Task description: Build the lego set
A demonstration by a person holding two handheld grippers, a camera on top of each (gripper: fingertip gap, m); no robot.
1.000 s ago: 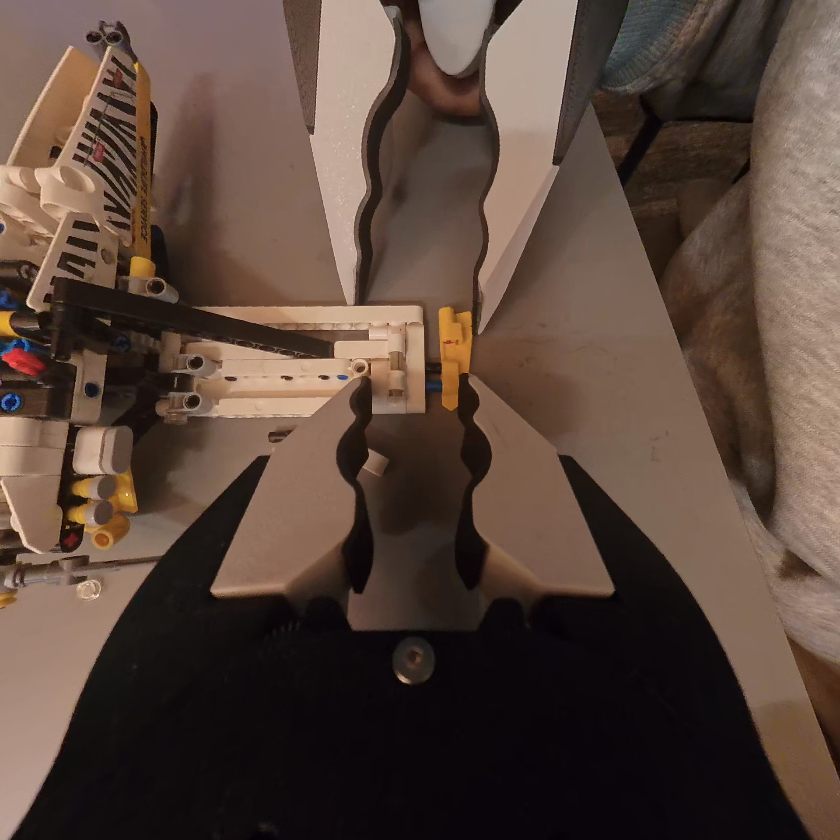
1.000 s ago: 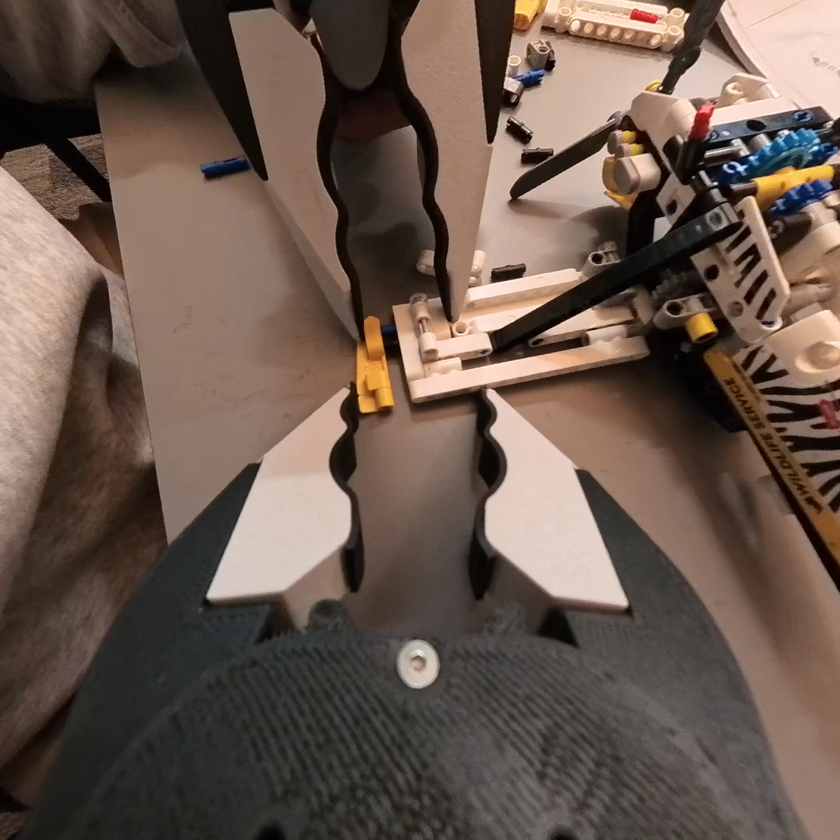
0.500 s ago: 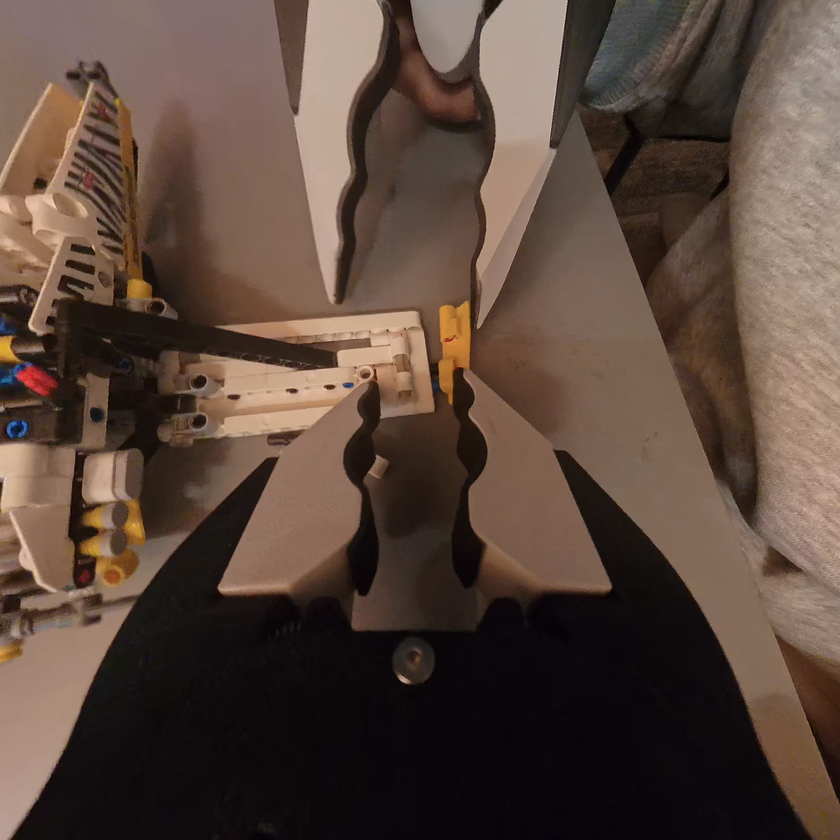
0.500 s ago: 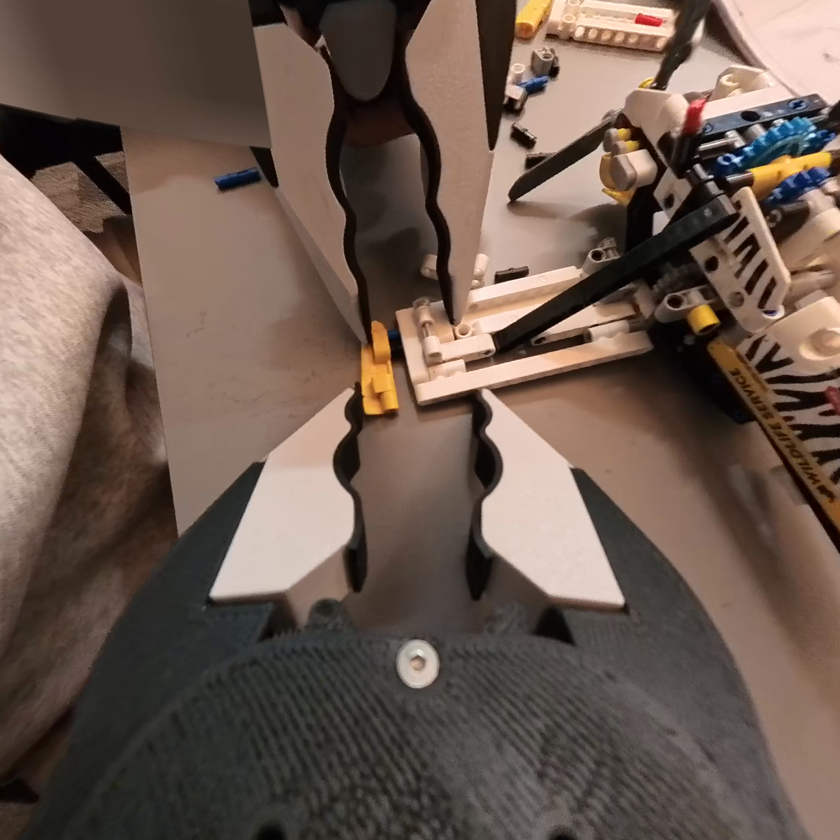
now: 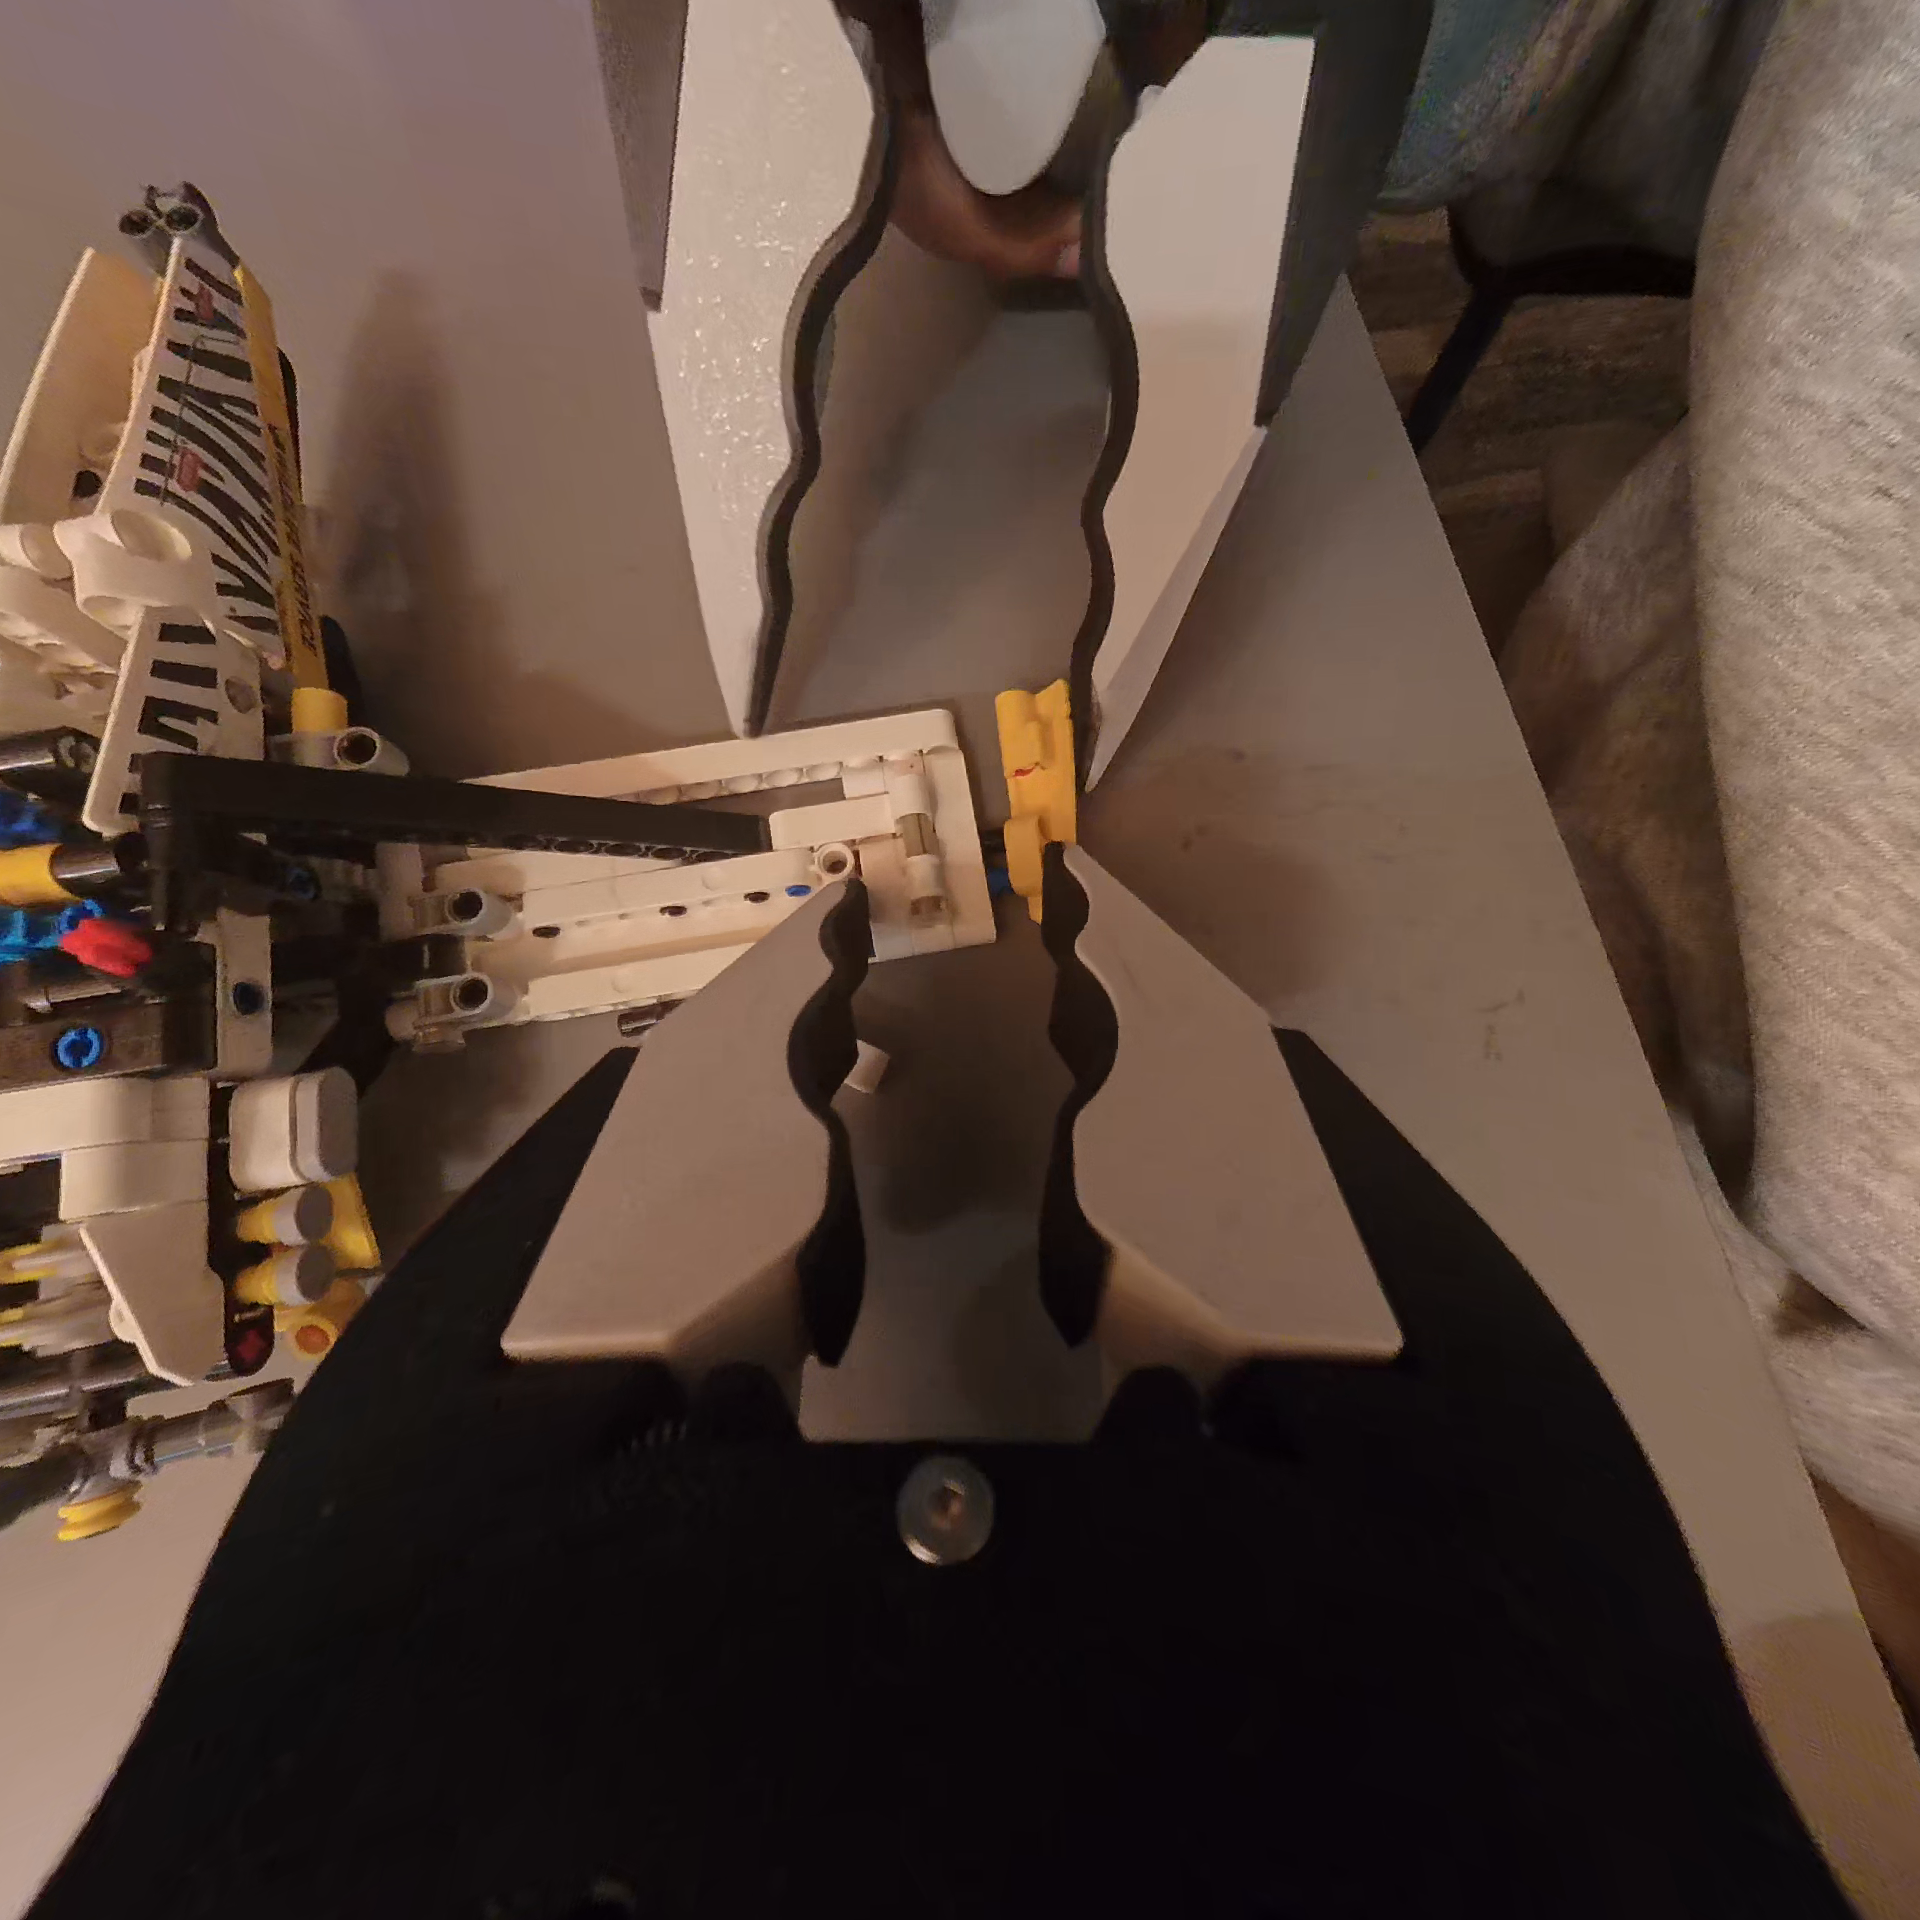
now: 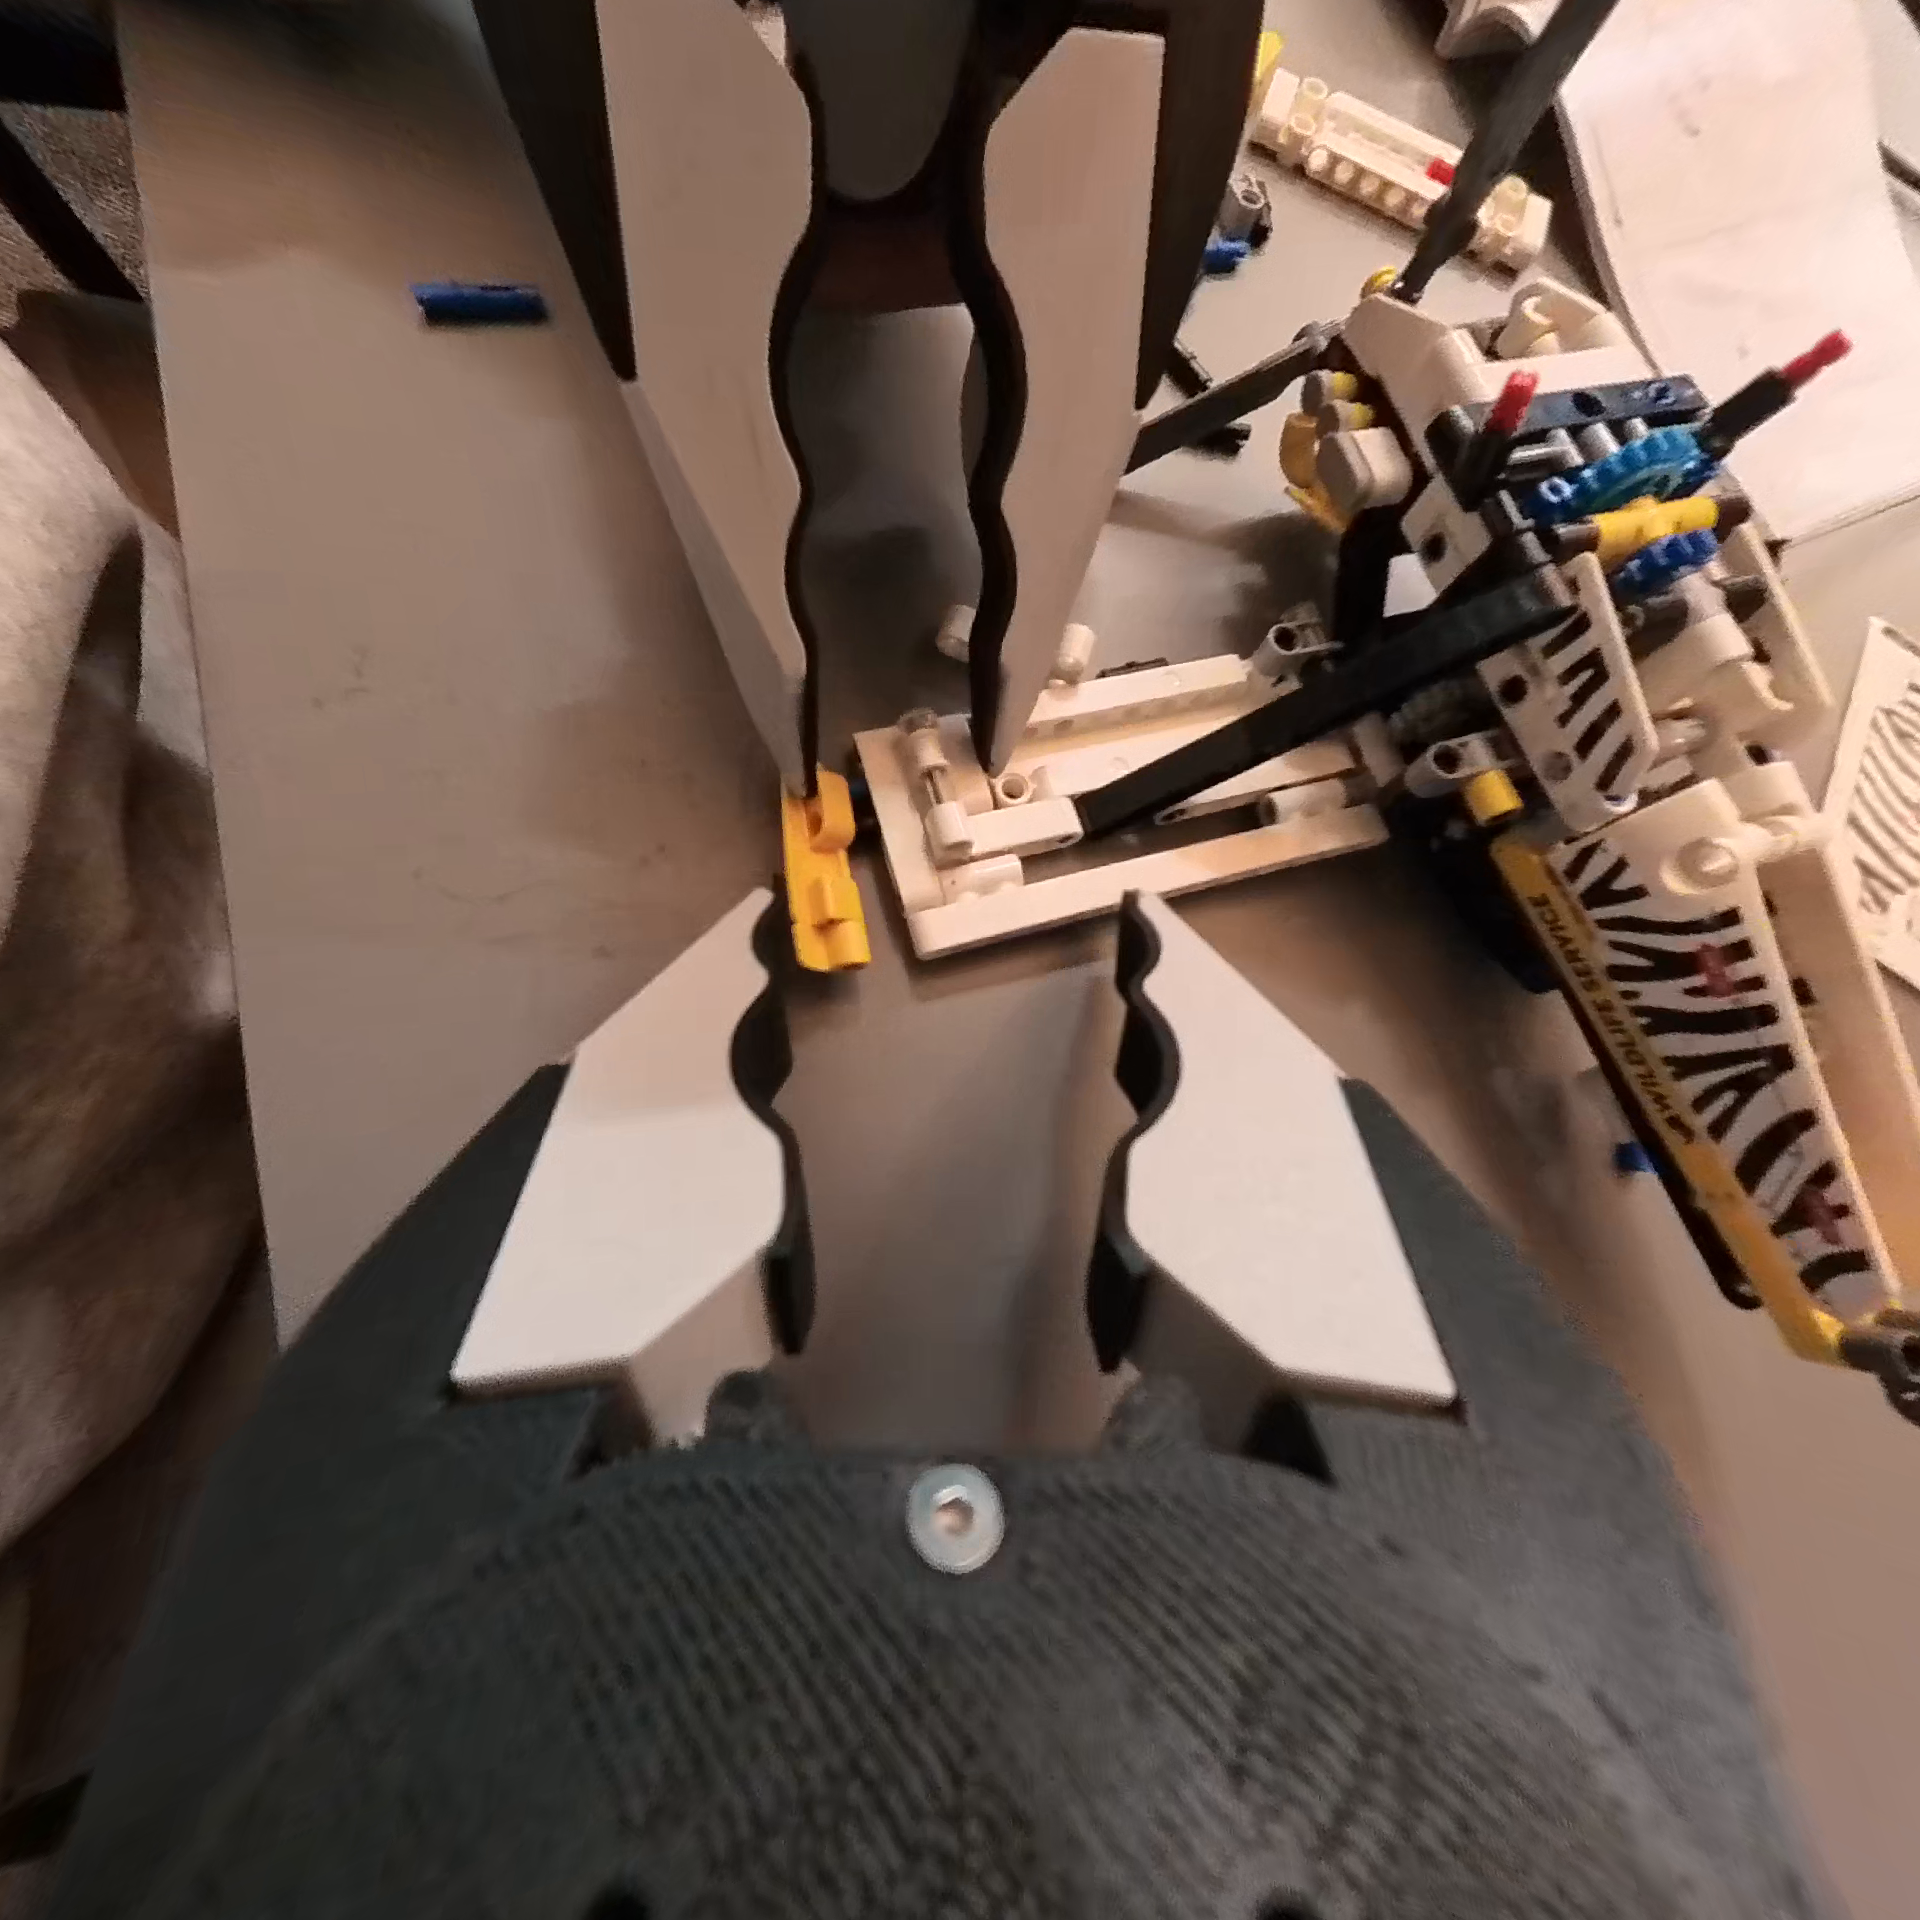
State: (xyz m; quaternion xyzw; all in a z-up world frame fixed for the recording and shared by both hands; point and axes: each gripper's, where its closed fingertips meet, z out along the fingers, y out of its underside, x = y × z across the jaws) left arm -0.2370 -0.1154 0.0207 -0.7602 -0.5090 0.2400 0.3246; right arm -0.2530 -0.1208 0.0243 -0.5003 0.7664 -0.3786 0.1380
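Observation:
A small yellow connector (image 5: 1034,790) sits on a blue pin at the end of a white beam frame (image 5: 831,743) that sticks out of the zebra-striped model (image 5: 187,520). My left gripper (image 5: 951,883) pinches this end, one tip on the connector and one on the frame. In the right wrist view it (image 6: 894,774) comes down from above onto the connector (image 6: 826,883) and the frame (image 6: 1247,852). My right gripper (image 6: 951,904) is open and empty and straddles the same end from the opposite side. It also shows in the left wrist view (image 5: 920,743).
A black blade (image 6: 1299,717) lies across the frame toward the model (image 6: 1714,935). Loose parts lie behind: a blue pin (image 6: 478,301), a white beam (image 6: 1382,156) and paper sheets (image 6: 1745,260). The table edge and grey cloth (image 5: 1766,727) are close beside the connector. Left and right tips are no more than a few centimetres apart. The black blade (image 6: 1299,717) lies around 4 centimetres away from my right fingertips.
My left gripper's fingers have narrowed onto the yellow connector and the frame end. My right gripper has stayed open and spread slightly wider.

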